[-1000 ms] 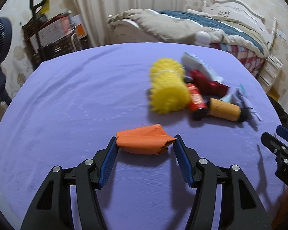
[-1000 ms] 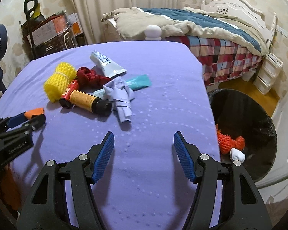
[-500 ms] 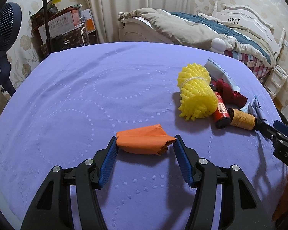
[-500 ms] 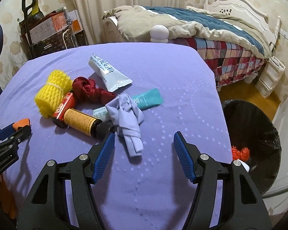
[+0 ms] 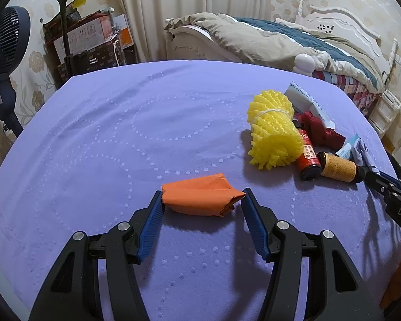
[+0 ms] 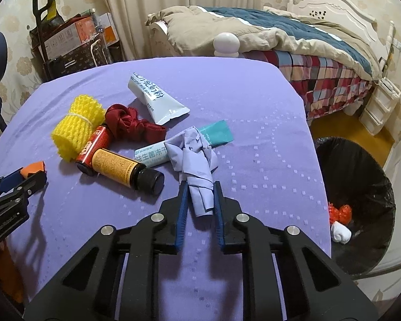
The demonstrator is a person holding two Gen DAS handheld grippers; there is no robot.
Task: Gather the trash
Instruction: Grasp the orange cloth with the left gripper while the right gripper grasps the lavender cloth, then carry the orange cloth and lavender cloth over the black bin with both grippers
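My left gripper (image 5: 201, 200) is shut on a folded orange wrapper (image 5: 200, 199), held just above the purple table (image 5: 107, 133). My right gripper (image 6: 199, 187) is shut on a crumpled lilac cloth (image 6: 195, 160) that lies on the table. Beside it lie a yellow foam net (image 6: 76, 125), a red can (image 6: 93, 144), a brown bottle with an orange label (image 6: 123, 169), a dark red scrunchie (image 6: 131, 125), a white tube (image 6: 155, 96) and a teal sachet (image 6: 218, 132). A black-lined bin (image 6: 361, 200) stands on the floor to the right of the table.
The bin holds an orange net and a white wad (image 6: 339, 231). A bed (image 6: 280, 37) stands behind the table. Boxes and a trolley (image 6: 66, 42) stand at the back left, with a fan (image 5: 5, 53) to the far left.
My right gripper moved forward to the lilac cloth and closed on it. My left gripper kept hold of the orange wrapper while its view swung left, so the pile sits further right.
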